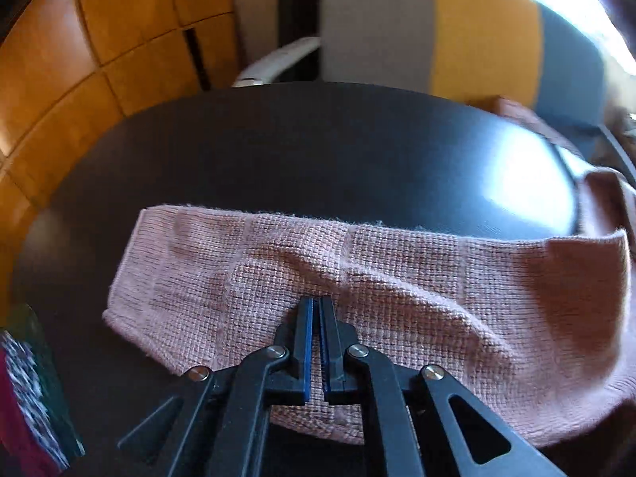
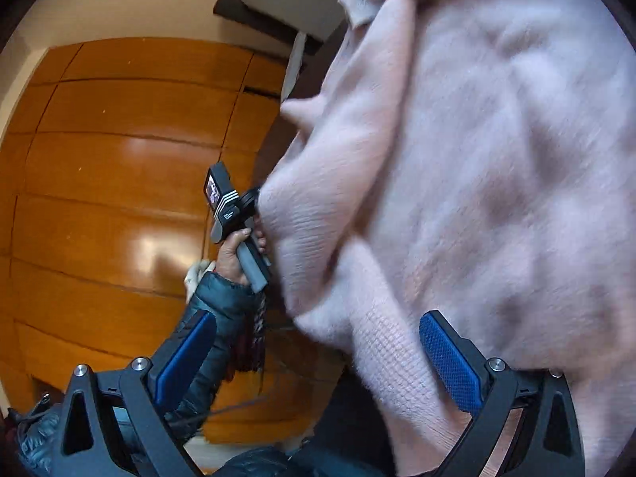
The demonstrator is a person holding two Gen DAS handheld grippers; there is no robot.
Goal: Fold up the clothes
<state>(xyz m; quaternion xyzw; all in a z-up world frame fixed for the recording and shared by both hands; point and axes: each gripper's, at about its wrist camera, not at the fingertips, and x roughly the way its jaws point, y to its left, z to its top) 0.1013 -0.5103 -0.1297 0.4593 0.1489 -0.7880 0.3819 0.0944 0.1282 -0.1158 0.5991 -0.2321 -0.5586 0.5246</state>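
Left tongs (image 1: 316,302): I have these clenched, pads almost together, tips low on the pink sweater (image 1: 357,278). I cannot make out whether a pinch of knit sits between the pads or they only press on top.

Right tongs (image 2: 318,361): released, pads standing wide. The ribbed lower edge of the sweater hangs between them in the right wrist view, but neither pad presses on it.

Sweater, place: in the left wrist view a knit band lies across the lower half of the frame on the dark table (image 1: 318,151). In the right wrist view the fluffy body fills the right side of the frame, seemingly draped or lifted.

Long axis: the band runs left to right across the left wrist frame, crosswise to my left tongs.

Nearer hand: the left is already on the cloth; the right still has to close. I judge the next fold turns on the right catching that ribbed edge.

Person: a hand (image 2: 238,250) in a dark puffy sleeve (image 2: 214,302) grips the other tool at centre left of the right wrist frame.

Hard to see: the sweater's right end is cut off. Motion blur softens both views. A patterned thing at the lower left of the left wrist frame I cannot identify.
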